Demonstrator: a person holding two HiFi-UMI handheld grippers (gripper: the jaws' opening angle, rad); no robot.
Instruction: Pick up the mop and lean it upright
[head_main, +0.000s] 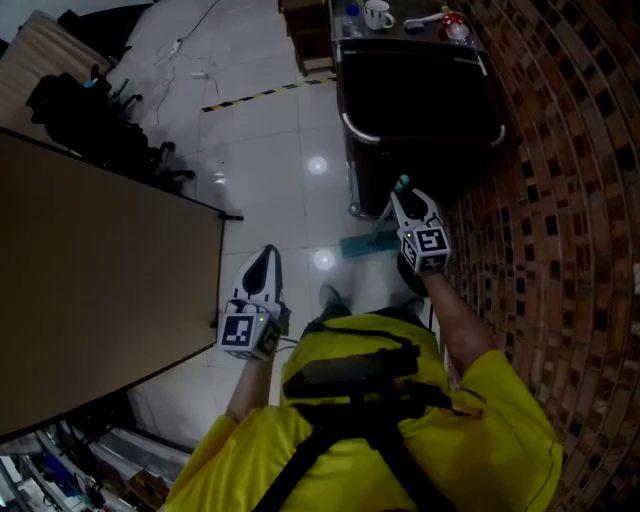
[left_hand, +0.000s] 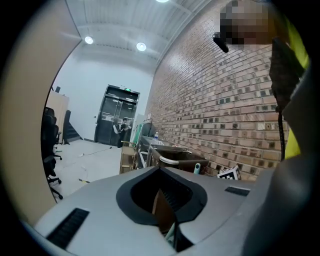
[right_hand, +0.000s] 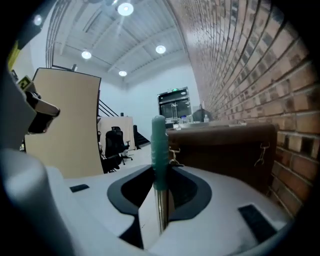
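Note:
In the right gripper view the mop handle (right_hand: 160, 145) stands upright between the jaws, its teal grip on top and a metal shaft (right_hand: 161, 210) below. My right gripper (right_hand: 160, 197) is shut on it. From the head view that gripper (head_main: 404, 197) is close to the brick wall, the handle's teal tip (head_main: 402, 183) pokes out above it, and the teal mop head (head_main: 366, 243) lies on the floor below. My left gripper (head_main: 266, 258) hangs near the table's corner, shut and holding nothing. In its own view the left gripper (left_hand: 167, 207) faces the handle tip (left_hand: 197, 168).
A dark cart (head_main: 420, 90) with a mug (head_main: 378, 14) and bottles stands ahead against the brick wall (head_main: 560, 200). A tan table (head_main: 100, 280) fills the left, with black office chairs (head_main: 90, 110) beyond. Yellow-black tape (head_main: 265, 93) crosses the glossy tiled floor (head_main: 290, 170).

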